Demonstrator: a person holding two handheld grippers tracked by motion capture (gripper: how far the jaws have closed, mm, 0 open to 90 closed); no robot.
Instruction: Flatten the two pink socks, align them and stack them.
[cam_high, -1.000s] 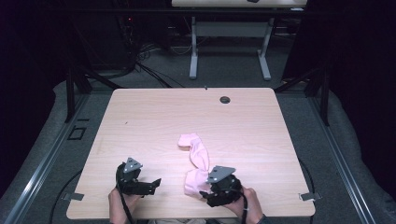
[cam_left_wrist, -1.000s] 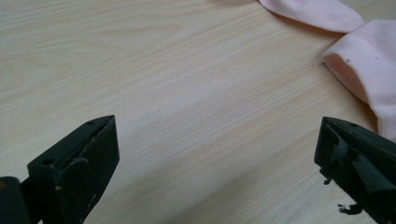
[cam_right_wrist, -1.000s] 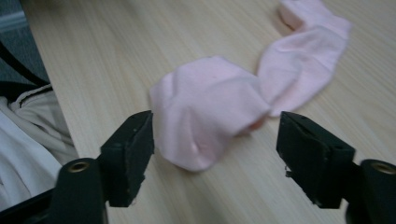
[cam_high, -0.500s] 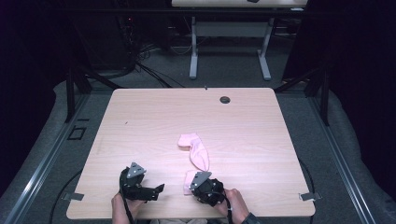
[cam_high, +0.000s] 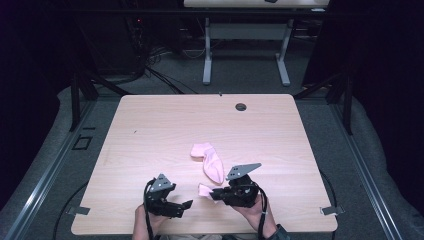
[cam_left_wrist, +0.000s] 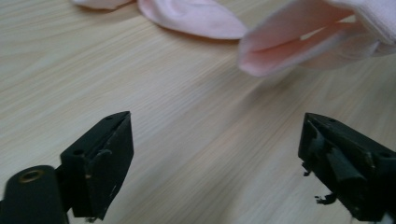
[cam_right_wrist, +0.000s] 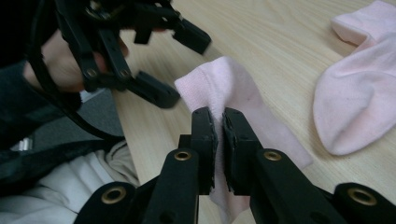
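Sock in my grip: a pink sock (cam_right_wrist: 224, 93) pinched at its open cuff edge between the jaws of my right gripper (cam_right_wrist: 219, 122), which are closed tight on the fabric, lifting that end just off the table (cam_high: 150, 130) at its near edge.

Long axis of the held sock: in the right gripper view it runs from the cuff above the jaw tips back down past the jaws toward me; seen from above, the loose cuff (cam_high: 205, 190) sticks out from the jaws toward my left hand.

Cuff opening: from the left gripper view the two pink lips (cam_left_wrist: 280, 51) gape apart, facing my left gripper, ahead of it and off to its right.

Left gripper: my left gripper (cam_high: 186, 205) holds nothing; its jaws stand wide, though they have just been closing a little, with bare wood between them.

Nearer hand: the left one is just beside the free cuff and not touching it, so I judge it the one to take the other lip.

Second sock: another pink sock (cam_high: 210, 161) lies flat farther up the table, beyond both grippers, apart from the held one.
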